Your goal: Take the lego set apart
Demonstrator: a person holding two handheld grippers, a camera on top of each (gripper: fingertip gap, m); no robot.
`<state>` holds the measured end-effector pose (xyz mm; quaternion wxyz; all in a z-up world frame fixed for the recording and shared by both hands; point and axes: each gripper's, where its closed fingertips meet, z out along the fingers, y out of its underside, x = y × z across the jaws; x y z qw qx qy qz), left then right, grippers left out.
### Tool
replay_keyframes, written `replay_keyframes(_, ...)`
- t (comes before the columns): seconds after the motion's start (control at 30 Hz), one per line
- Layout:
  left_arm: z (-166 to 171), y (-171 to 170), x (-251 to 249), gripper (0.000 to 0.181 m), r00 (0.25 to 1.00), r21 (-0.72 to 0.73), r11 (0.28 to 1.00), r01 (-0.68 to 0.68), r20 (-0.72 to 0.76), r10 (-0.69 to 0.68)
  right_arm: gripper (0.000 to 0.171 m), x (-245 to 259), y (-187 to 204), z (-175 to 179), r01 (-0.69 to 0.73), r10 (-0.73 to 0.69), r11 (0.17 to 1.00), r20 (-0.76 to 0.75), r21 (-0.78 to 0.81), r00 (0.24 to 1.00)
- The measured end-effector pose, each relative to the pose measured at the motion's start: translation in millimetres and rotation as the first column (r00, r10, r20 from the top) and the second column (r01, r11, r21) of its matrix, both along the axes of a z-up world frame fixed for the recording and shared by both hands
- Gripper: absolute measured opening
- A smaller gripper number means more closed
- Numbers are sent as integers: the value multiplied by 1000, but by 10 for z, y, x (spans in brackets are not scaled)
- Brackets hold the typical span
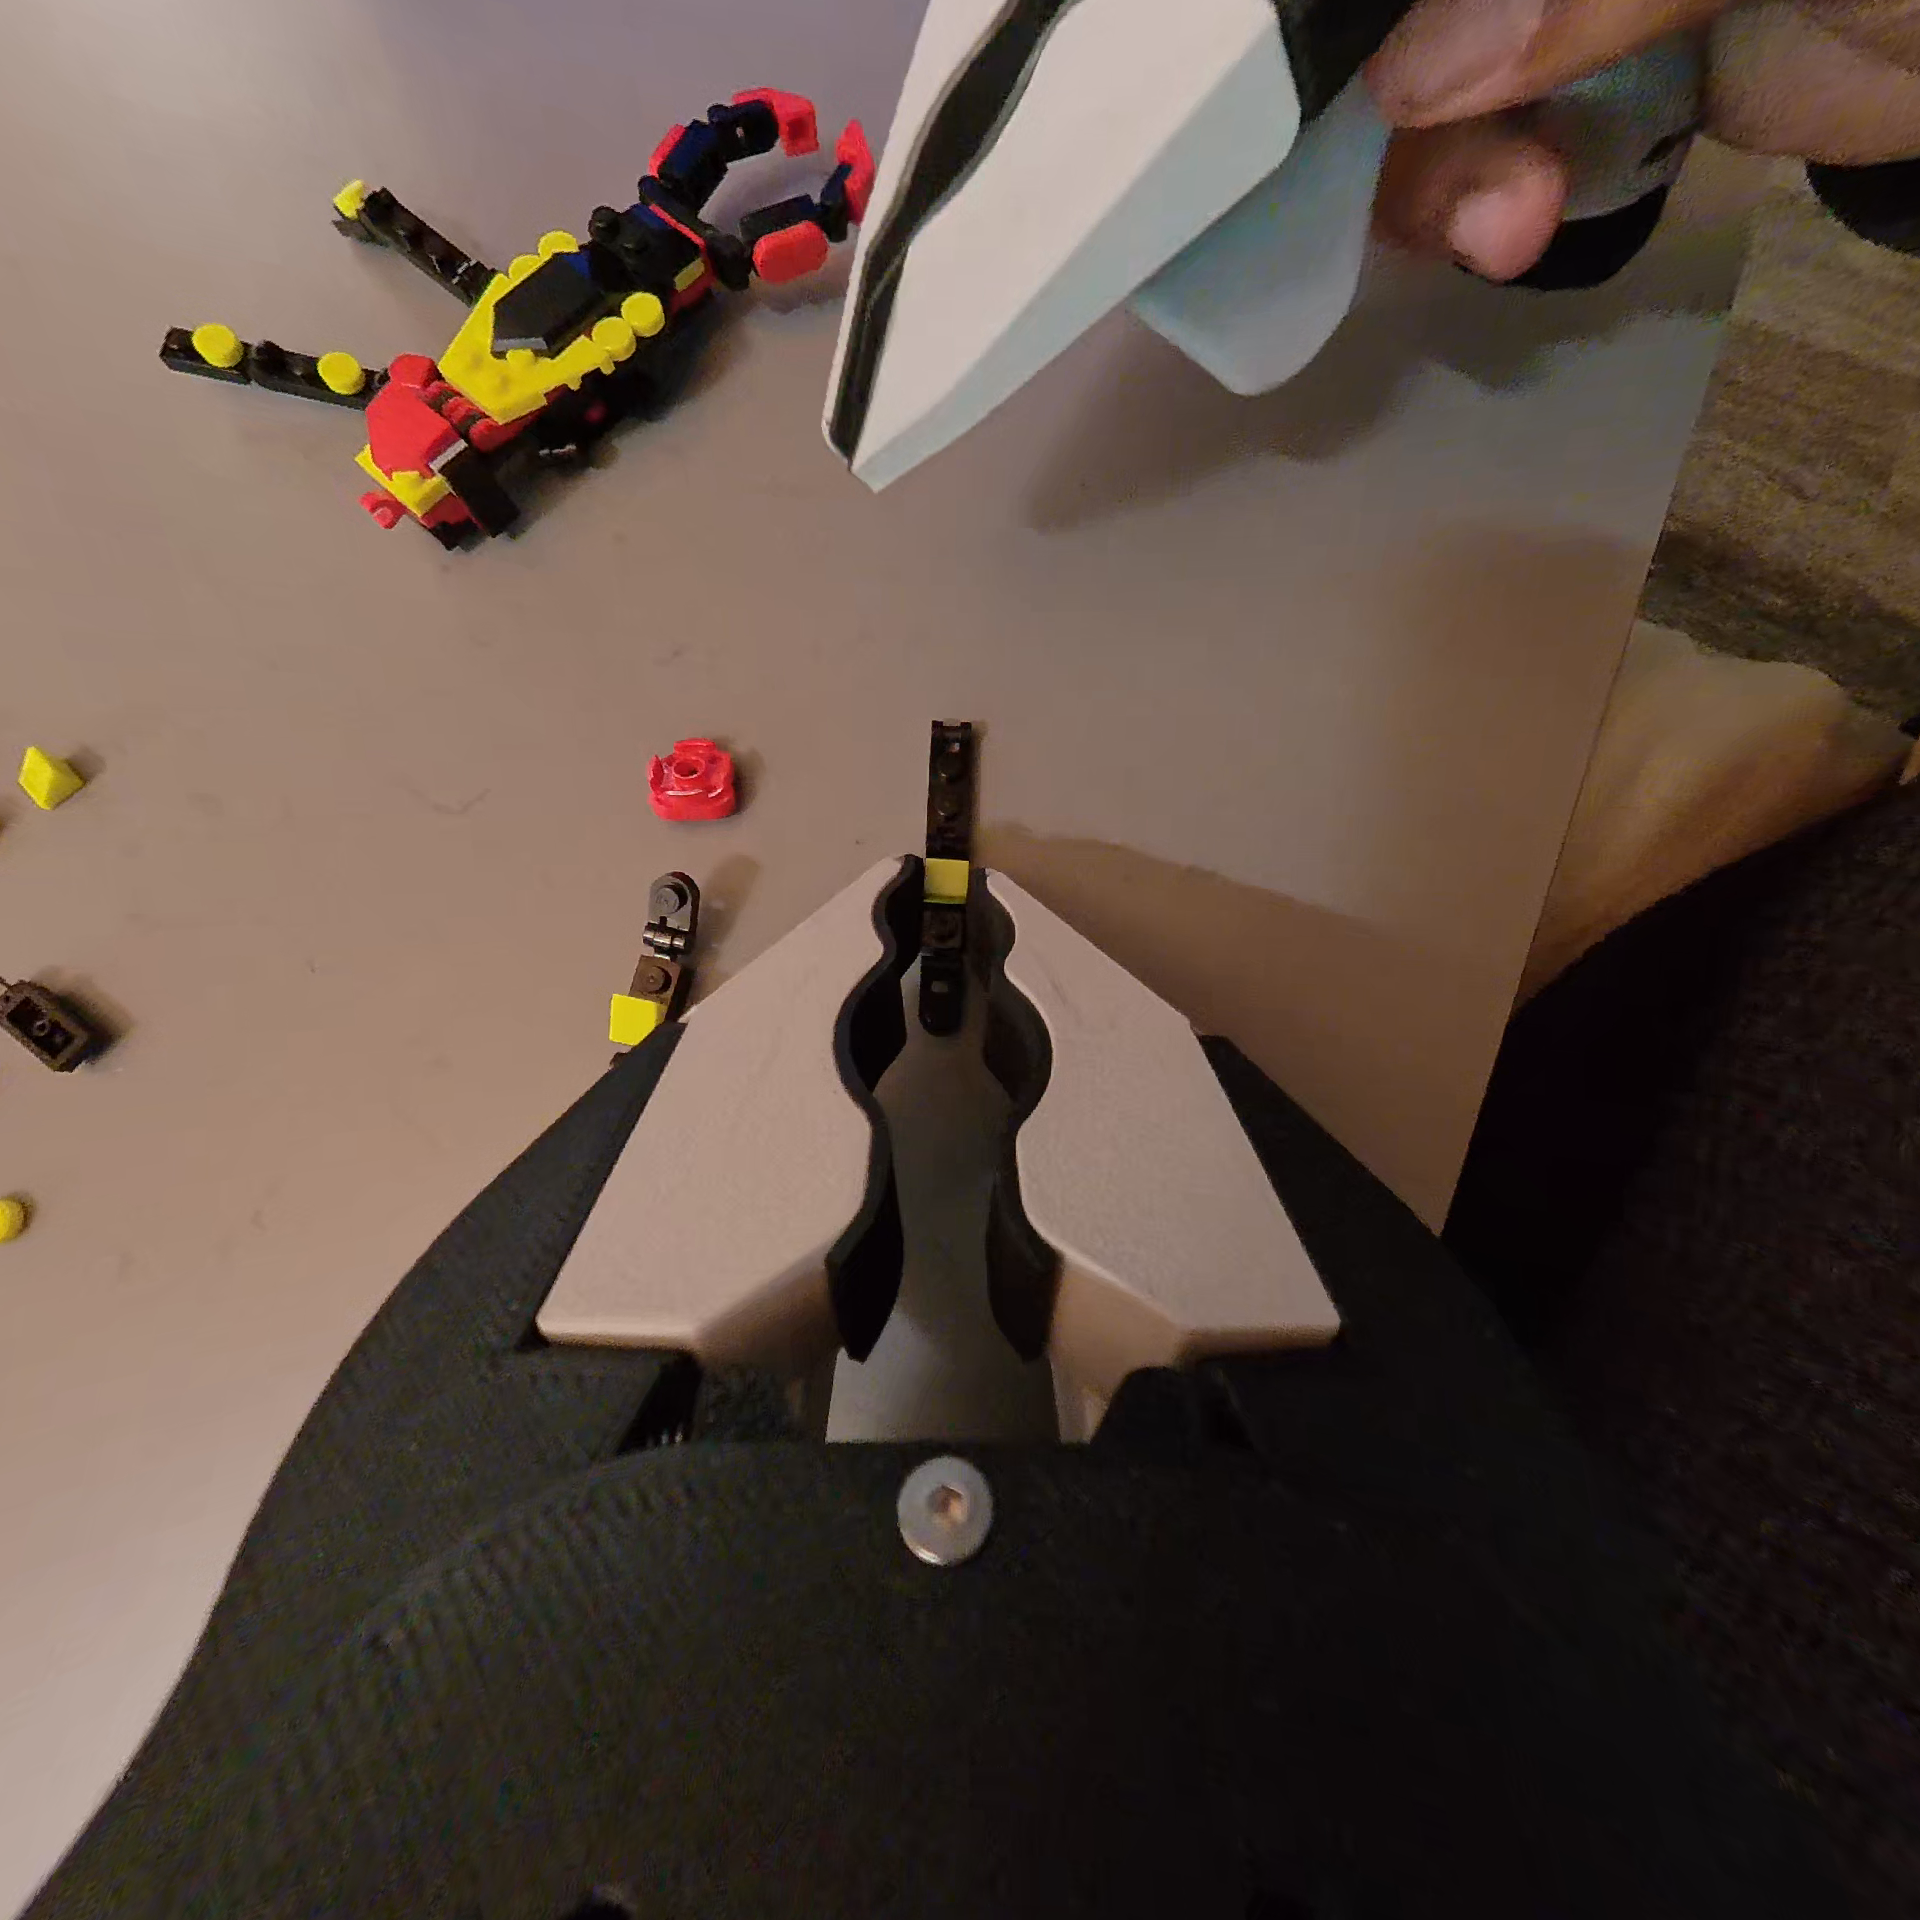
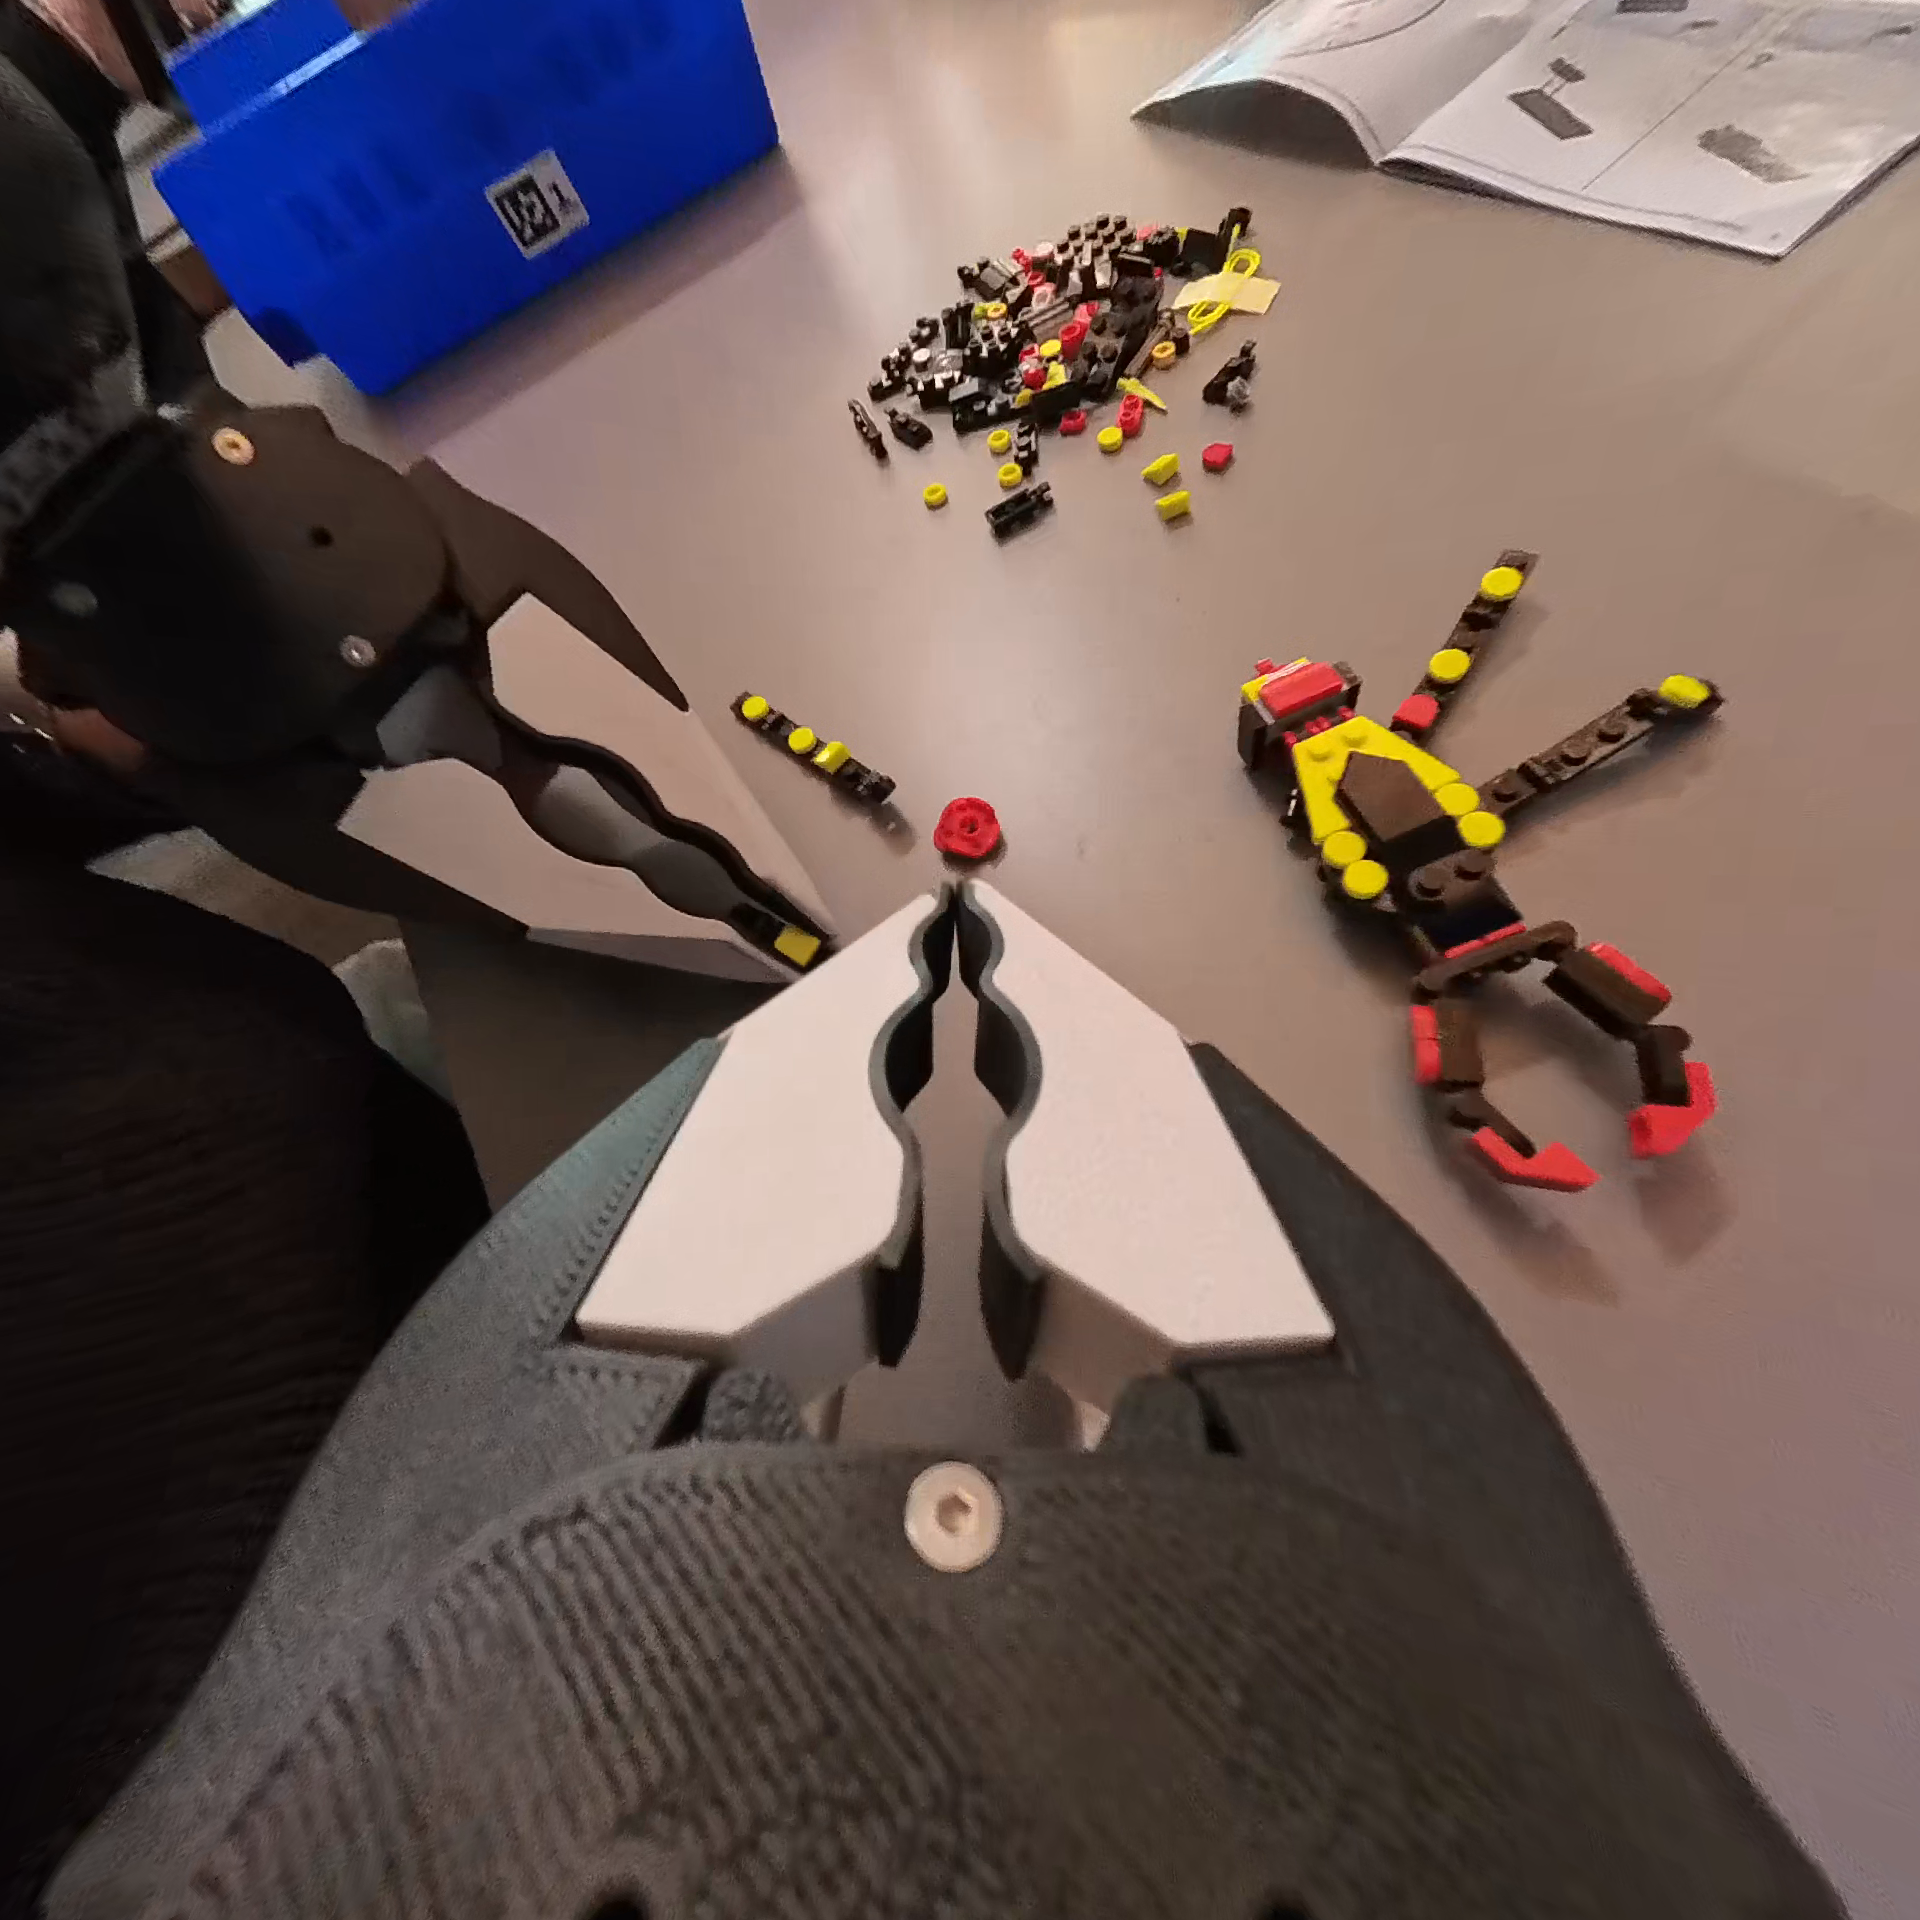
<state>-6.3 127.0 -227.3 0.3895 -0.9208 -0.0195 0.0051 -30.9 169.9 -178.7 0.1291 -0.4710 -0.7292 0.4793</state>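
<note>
1. Two hand-held grippers over a grey tabletop [image 2: 1039, 644], near its edge on the person's side.
2. Left hand-held gripper [image 1: 943, 883]: closed tight on a thin black lego strip [image 1: 950, 790] with a yellow piece on it; strip gripped edgewise, far end poking out past the fingertips, clear of the tabletop.
3. Right hand-held gripper [image 2: 956, 899]: fingertips pressed together, nothing between them; held just short of a red round piece [image 2: 967, 828] lying on the tabletop.
4. Seen from the left wrist view: right hand-held gripper raised above the tabletop, held by a hand [image 1: 1538, 114].
5. Lego scorpion-like model [image 2: 1455, 831], yellow, black and red, flat on the tabletop to the right of the right hand-held gripper; two black limbs with yellow studs attached, red-tipped claws spread.
6. Separate black strip with yellow studs [image 2: 810, 748] loose beside the red round piece.
7. Heap of loose small pieces [image 2: 1070, 343] farther toward the far edge.
8. Blue bin [image 2: 468, 177] at the far left corner; open instruction booklet [image 2: 1558, 104] at the far right.
</note>
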Motion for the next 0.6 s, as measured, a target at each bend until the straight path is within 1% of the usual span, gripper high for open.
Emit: replay_keyframes(0.6, 7, -9, -6, 7, 1000, 5, 1000, -3, 24, 3, 0, 16, -131, -150, -75, 79, 991, -25, 110, 997)
